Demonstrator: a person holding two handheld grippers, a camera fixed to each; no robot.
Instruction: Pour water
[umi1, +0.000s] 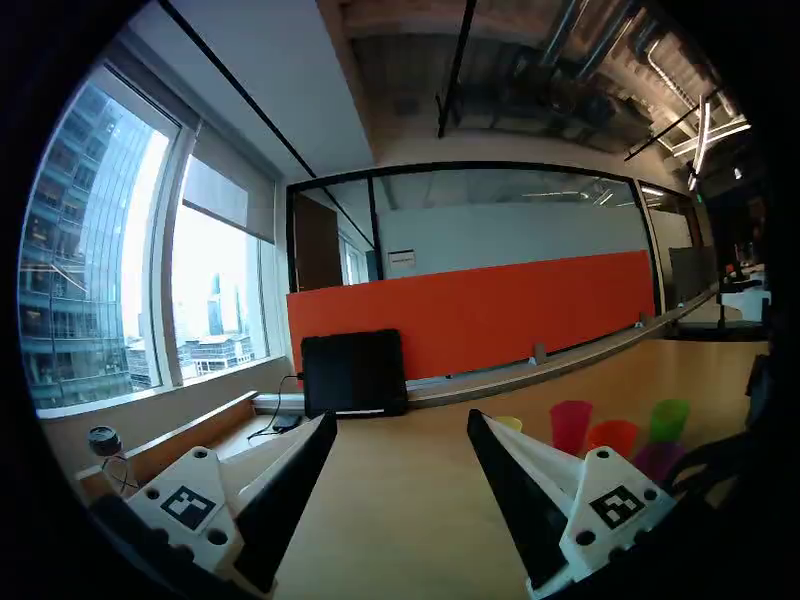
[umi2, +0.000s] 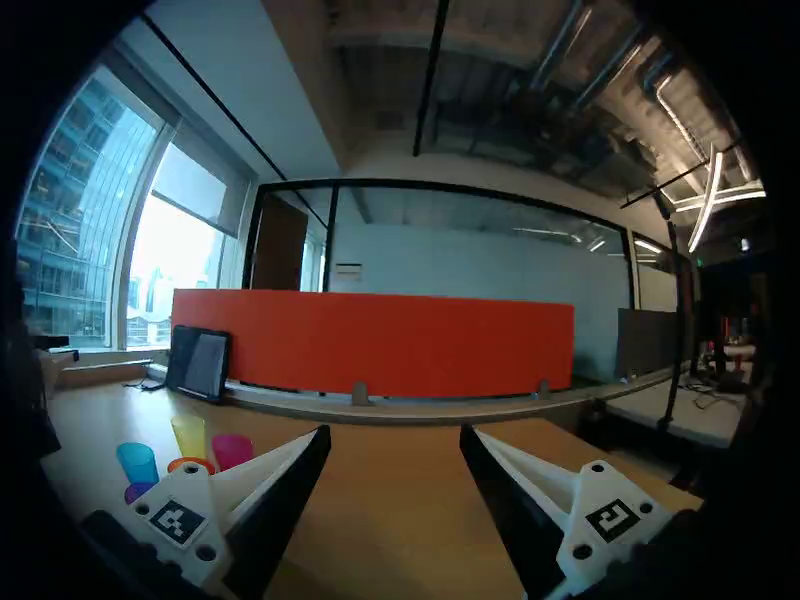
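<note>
Left gripper view: left tool (umi1: 401, 415) open, empty, over wooden counter (umi1: 400, 520); cluster of coloured cups (umi1: 612, 435) on counter, just beyond right finger. Right gripper view: right tool (umi2: 393, 430) open, empty; cups (umi2: 232, 450) on counter (umi2: 400, 520), beside left finger, partly hidden behind it.

A cluster of cups (umi1: 610, 432) is set on the table (umi1: 400, 520), right of the left gripper (umi1: 401, 415) and left of the right gripper (umi2: 393, 430). A screen (umi1: 354, 373) is propped farther back at the table's far edge, before a partition (umi1: 480, 315). To the left, windows (umi1: 210, 290) are seen.
</note>
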